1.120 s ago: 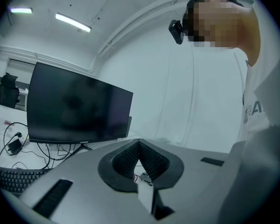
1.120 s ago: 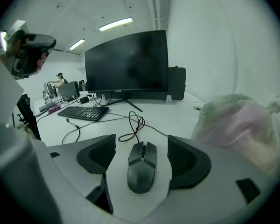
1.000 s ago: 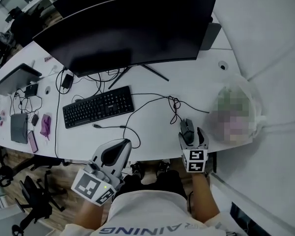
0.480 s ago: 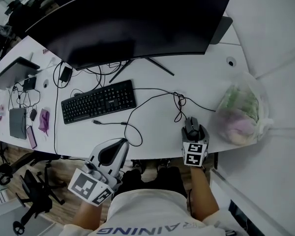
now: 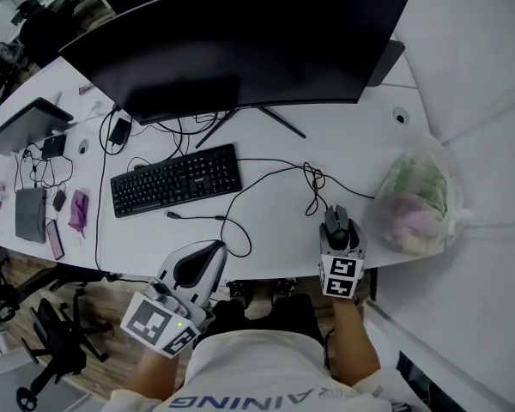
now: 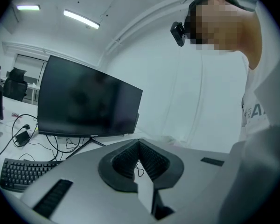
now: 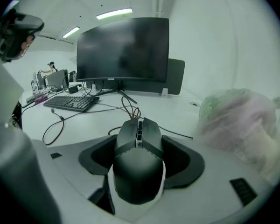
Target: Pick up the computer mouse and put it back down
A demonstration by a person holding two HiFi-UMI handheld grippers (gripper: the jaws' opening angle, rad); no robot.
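Desk: white, with its curved front edge nearest the person in the head view
Keyboard: black, lying left of centre on the desk, a little tilted, in front of the monitor's left half
Monitor: wide, dark and curved, standing at the back of the desk on a splayed foot
Left gripper: held at the desk's front edge, well apart from the mouse; its jaws are pressed together at the tips with nothing between them
Cable: thin and black, running from the mouse's nose up to a tangle of loops, then left toward the keyboard
Mouse: dark, sitting on the desk near the front edge at the right, nose toward the monitor, between the right gripper's jaws
Right gripper: reaching over the front edge; its jaws have just been closing and sit one on each side of the mouse, pads against its flanks
Bag: clear plastic, bulging with greenish and pinkish contents, on the desk just right of the mouse and apart from it
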